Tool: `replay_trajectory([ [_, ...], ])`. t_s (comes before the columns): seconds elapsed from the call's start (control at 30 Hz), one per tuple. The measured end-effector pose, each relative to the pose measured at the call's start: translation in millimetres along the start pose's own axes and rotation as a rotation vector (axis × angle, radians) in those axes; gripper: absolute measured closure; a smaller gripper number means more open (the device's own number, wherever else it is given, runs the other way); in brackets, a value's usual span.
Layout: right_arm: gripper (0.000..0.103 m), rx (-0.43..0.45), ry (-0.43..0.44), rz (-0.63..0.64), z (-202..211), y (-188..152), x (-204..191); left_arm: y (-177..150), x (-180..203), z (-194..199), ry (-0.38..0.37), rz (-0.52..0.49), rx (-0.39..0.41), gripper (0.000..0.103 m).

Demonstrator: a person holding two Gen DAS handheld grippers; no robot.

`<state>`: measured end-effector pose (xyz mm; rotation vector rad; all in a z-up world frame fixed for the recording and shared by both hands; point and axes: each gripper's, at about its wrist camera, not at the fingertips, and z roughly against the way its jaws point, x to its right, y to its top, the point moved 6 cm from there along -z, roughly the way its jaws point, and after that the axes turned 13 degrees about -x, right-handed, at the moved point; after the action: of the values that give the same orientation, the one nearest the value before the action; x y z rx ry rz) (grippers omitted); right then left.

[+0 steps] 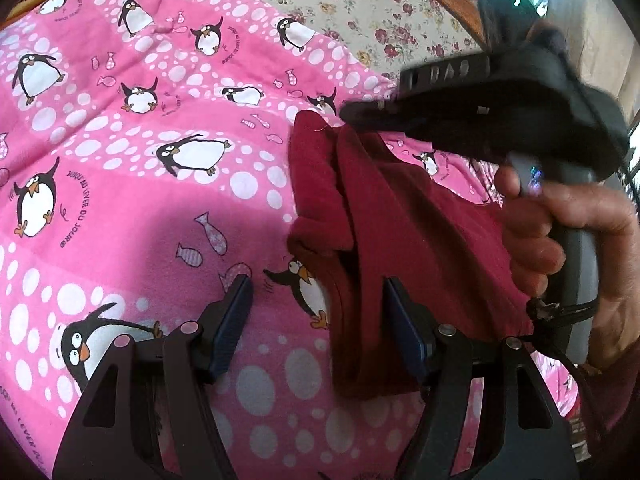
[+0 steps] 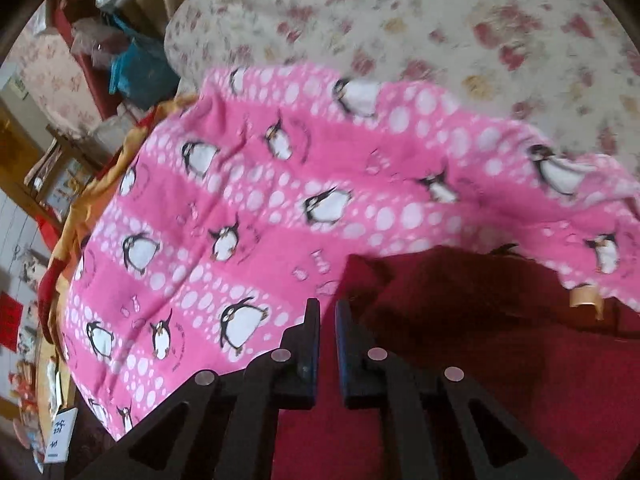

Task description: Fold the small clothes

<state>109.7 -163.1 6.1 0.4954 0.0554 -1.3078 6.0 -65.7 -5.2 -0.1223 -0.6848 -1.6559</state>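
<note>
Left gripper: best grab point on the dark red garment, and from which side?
Probably the folded lower edge of the dark red garment, beside the open left gripper. Come in from the garment's left side, low over the pink penguin blanket: that edge is exposed there and its layers are stacked.

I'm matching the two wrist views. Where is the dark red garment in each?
Left wrist: dark red garment hangs right of centre, pinched by the right gripper.
Right wrist: lower right, behind the fingers.
Shared landmark: pink penguin blanket.
</note>
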Motion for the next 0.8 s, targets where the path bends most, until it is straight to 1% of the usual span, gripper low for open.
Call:
replay_trajectory([
  [0.03, 0.096, -0.011, -0.012, -0.014, -2.5, -1.7, 5.6, 0.3, -0.1, -0.1, -0.002, 0.003, 0.0, 0.035],
  [0.1, 0.096, -0.075, -0.045, -0.041, -19.5, -4.6, 15.4, 1.0, 0.2, -0.6, -0.006, 0.007, 0.0, 0.034],
  [0.13, 0.095, -0.123, -0.031, -0.056, -33.3, -7.7, 19.0, 1.3, 0.0, -0.8, -0.008, 0.007, 0.001, 0.034],
  [0.17, 0.093, -0.146, -0.018, -0.073, -41.5, -9.5, 21.3, 1.2, -0.1, -0.8, -0.01, 0.008, 0.001, 0.034],
  [0.2, 0.091, -0.141, -0.008, -0.09, -44.0, -9.6, 22.3, 1.1, -0.2, -0.9, -0.012, 0.008, 0.001, 0.034],
  [0.23, 0.082, -0.128, 0.004, -0.098, -42.1, -8.4, 20.6, 1.8, -0.3, -1.3, -0.012, 0.008, 0.001, 0.034],
  [0.27, 0.065, -0.124, 0.029, -0.094, -39.3, -6.8, 16.6, 2.1, -0.2, -1.8, -0.012, 0.008, 0.001, 0.034],
  [0.3, 0.058, -0.117, 0.051, -0.083, -36.1, -5.5, 11.5, 2.3, 0.2, -2.2, -0.009, 0.006, 0.002, 0.033],
  [0.33, 0.052, -0.111, 0.042, -0.069, -33.9, -5.3, 8.2, 2.0, 0.5, -2.2, -0.007, 0.004, 0.003, 0.033],
  [0.43, 0.052, -0.101, -0.048, -0.002, -31.0, -5.0, -2.3, 2.3, 0.6, -2.6, -0.008, 0.005, 0.003, 0.033],
  [0.53, 0.052, -0.086, -0.057, -0.007, -26.8, -4.0, -3.6, 2.7, 0.7, -2.6, -0.012, 0.009, 0.003, 0.033],
  [0.6, 0.047, -0.099, -0.08, -0.013, -30.1, -4.2, -0.3, 2.7, 0.9, -2.2, -0.015, 0.012, 0.003, 0.033],
  [0.67, 0.038, -0.119, -0.103, -0.006, -36.9, -4.5, -1.1, 2.8, 0.7, -1.8, -0.021, 0.017, 0.005, 0.033],
  [0.73, 0.033, -0.142, -0.128, 0.019, -45.4, -5.7, -5.0, 3.2, 0.7, -1.7, -0.026, 0.022, 0.007, 0.033],
  [0.8, 0.032, -0.148, -0.173, 0.05, -52.0, -5.7, -8.7, 3.6, 0.5, -1.7, -0.031, 0.026, 0.011, 0.033],
])
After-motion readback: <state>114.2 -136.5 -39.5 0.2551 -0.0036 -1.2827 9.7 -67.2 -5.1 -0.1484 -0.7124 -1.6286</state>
